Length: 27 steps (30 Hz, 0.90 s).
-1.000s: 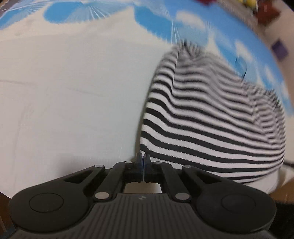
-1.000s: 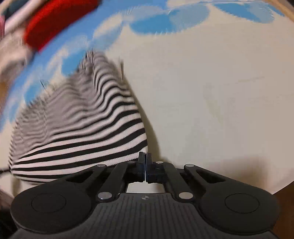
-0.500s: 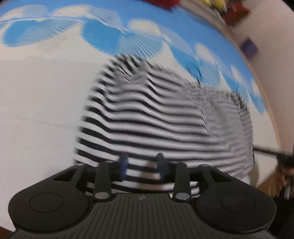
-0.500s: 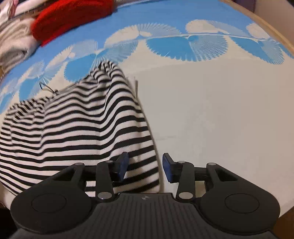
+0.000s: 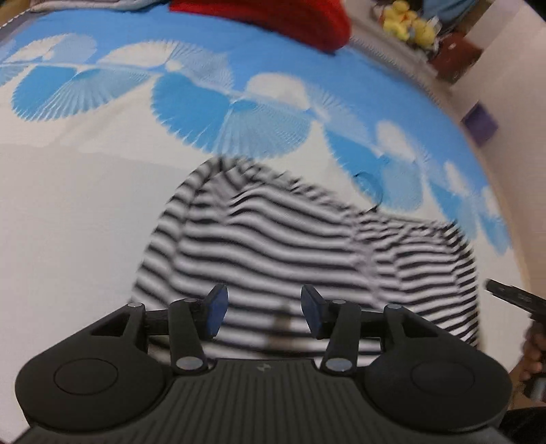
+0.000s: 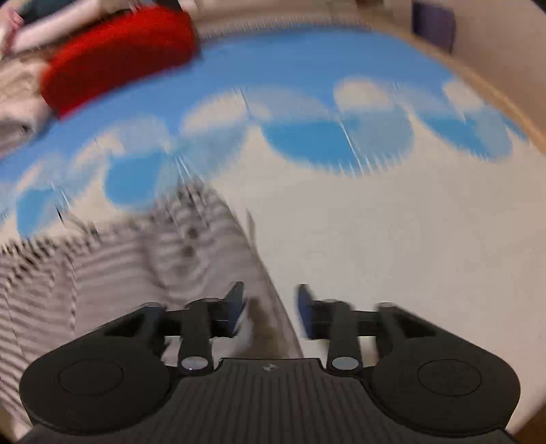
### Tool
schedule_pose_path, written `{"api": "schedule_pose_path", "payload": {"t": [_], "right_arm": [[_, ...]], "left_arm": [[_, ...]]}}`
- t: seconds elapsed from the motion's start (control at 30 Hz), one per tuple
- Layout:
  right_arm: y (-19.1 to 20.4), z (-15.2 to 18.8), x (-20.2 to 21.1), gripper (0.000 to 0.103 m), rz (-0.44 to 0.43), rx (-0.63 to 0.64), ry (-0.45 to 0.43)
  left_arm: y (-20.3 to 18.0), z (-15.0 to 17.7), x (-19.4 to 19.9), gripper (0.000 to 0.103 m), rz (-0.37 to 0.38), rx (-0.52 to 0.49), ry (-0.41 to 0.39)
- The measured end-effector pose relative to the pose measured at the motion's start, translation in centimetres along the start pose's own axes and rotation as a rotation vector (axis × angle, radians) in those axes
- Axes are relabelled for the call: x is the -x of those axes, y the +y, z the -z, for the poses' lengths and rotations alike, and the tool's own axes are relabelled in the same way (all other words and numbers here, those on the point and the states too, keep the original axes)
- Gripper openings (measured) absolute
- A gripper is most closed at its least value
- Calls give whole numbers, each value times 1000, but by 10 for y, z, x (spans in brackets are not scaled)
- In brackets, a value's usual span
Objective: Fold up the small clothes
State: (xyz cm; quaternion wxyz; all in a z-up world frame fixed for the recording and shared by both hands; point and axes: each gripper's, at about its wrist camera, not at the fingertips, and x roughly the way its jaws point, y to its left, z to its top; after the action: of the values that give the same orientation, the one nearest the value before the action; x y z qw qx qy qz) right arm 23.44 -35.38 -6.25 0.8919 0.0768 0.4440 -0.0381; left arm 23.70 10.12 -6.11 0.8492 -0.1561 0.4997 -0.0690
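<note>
A black-and-white striped garment (image 5: 290,239) lies folded on the blue-and-white patterned sheet (image 5: 85,222). My left gripper (image 5: 261,312) hovers over the garment's near edge. Its jaws are opening, and nothing is pinched between the blue pads; the cloth lies below them. In the blurred right wrist view the same striped garment (image 6: 119,266) fills the lower left. My right gripper (image 6: 269,307) hangs above the garment's right edge with its jaws opening and nothing held. Part of the right gripper (image 5: 512,299) and a hand (image 5: 532,355) show at the left view's right edge.
A red garment (image 5: 273,17) lies at the sheet's far end, beside a pile of pale clothes (image 6: 17,95). Yellow plush toys (image 5: 406,25) and a purple box (image 5: 479,124) sit beyond the bed's right side. White sheet (image 6: 409,239) stretches right of the striped garment.
Both grippers were shut at the striped garment's near hem; both have opened, let go and pulled back and upward. The garment now lies flat on the sheet.
</note>
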Motion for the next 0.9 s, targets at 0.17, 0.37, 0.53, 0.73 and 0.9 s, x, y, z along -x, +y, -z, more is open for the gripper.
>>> {"api": "schedule_pose_path", "payload": {"t": [0.17, 0.37, 0.53, 0.73, 0.9], "right_arm": [[26, -17, -33, 44, 17, 101, 2], [36, -30, -57, 1, 46, 106, -19], [20, -36, -66, 3, 166, 28, -40], [29, -33, -53, 32, 135, 90, -39], [23, -23, -9, 35, -20, 97, -79]], "left_arm": [[-37, -7, -13, 51, 96, -86, -12], [-69, -6, -58, 30, 48, -158, 56], [-65, -10, -88, 30, -20, -141, 92], [-43, -15, -52, 34, 14, -101, 31], [-3, -12, -17, 34, 2, -48, 16]]}}
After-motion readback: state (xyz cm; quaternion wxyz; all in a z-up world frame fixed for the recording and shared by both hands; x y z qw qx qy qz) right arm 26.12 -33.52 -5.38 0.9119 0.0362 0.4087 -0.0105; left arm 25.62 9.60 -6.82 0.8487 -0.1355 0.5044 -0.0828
